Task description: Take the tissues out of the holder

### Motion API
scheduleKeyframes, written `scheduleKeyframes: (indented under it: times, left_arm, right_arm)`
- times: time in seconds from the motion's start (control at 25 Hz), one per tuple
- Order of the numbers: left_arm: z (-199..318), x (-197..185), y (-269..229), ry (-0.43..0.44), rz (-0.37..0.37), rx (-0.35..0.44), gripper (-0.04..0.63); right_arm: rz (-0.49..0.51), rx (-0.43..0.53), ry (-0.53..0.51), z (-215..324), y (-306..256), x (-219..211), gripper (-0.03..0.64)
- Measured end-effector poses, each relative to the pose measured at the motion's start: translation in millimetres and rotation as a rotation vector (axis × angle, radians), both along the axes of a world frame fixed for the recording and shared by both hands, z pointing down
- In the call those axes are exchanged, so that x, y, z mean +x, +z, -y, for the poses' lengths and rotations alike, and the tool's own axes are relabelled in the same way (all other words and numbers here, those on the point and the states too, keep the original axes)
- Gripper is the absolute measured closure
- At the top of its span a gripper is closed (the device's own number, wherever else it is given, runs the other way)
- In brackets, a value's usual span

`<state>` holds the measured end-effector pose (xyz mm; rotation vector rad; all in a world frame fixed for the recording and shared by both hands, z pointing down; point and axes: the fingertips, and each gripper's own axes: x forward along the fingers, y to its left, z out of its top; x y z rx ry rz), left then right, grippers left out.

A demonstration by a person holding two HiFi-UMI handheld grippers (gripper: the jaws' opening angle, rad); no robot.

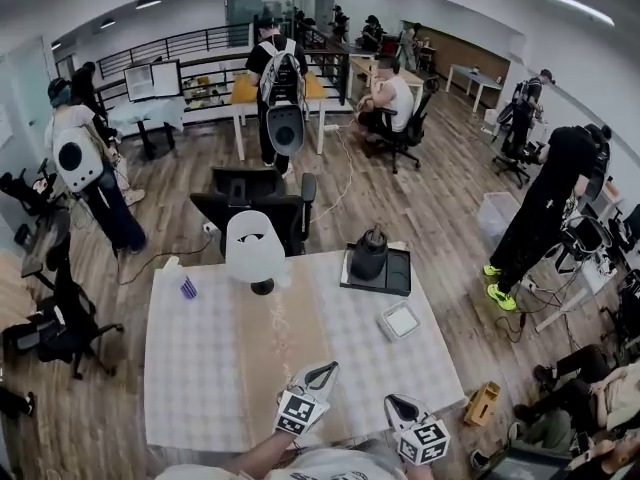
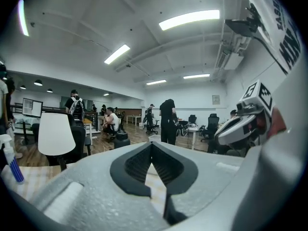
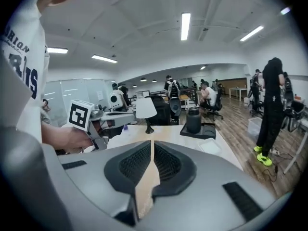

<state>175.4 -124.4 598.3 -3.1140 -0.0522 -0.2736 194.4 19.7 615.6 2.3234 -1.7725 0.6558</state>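
Observation:
A small white square box (image 1: 400, 320), which may be the tissue holder, lies on the right part of the table; no tissue shows from here. It also appears in the right gripper view (image 3: 210, 146). My left gripper (image 1: 330, 366) hovers over the table's near edge, jaws together and nothing between them (image 2: 151, 144). My right gripper (image 1: 392, 400) is beside it, just right, also shut and empty (image 3: 152, 142). Both are well short of the box. Each gripper view shows the other gripper: the right one (image 2: 240, 126) and the left one (image 3: 115, 118).
A white lamp-shaped object (image 1: 254, 246) stands at the table's far middle. A black jug (image 1: 369, 253) sits on a dark tray (image 1: 397, 273) at the far right. A small blue-and-white bottle (image 1: 186, 286) stands far left. Office chairs and people fill the room behind the table (image 1: 210, 358).

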Motion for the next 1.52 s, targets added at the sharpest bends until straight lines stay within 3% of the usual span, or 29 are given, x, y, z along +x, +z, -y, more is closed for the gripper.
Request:
scheduleKeyframes:
  times: [0.16,0.44,0.84,1.12,1.52]
  left_arm:
    - [18,-18,-15,-0.057,-0.037,0.016,0.592]
    - [11,-36,-39,-0.168,-0.062,-0.035,0.592]
    - [2,-28,-51,-0.177,-0.063,-0.014,0.592]
    - [12,-13,-50,-0.172,-0.044,0.019,0.592]
    - [-1,-13,-50,-0.176,-0.048,0.0,0.592]
  right_arm:
    - [-0.043,0.025,-0.097,33,-8,-6,0.606]
    - [-0.098,0.14,-0.064,54,-44,30,0.606]
    - [-0.069,0.194,-0.049,63,-37,53,0.606]
    - [-0.069,0.185,-0.042,61,-37,66,0.607]
    - [-0.067,0.138,-0.062,61,-27,83,0.606]
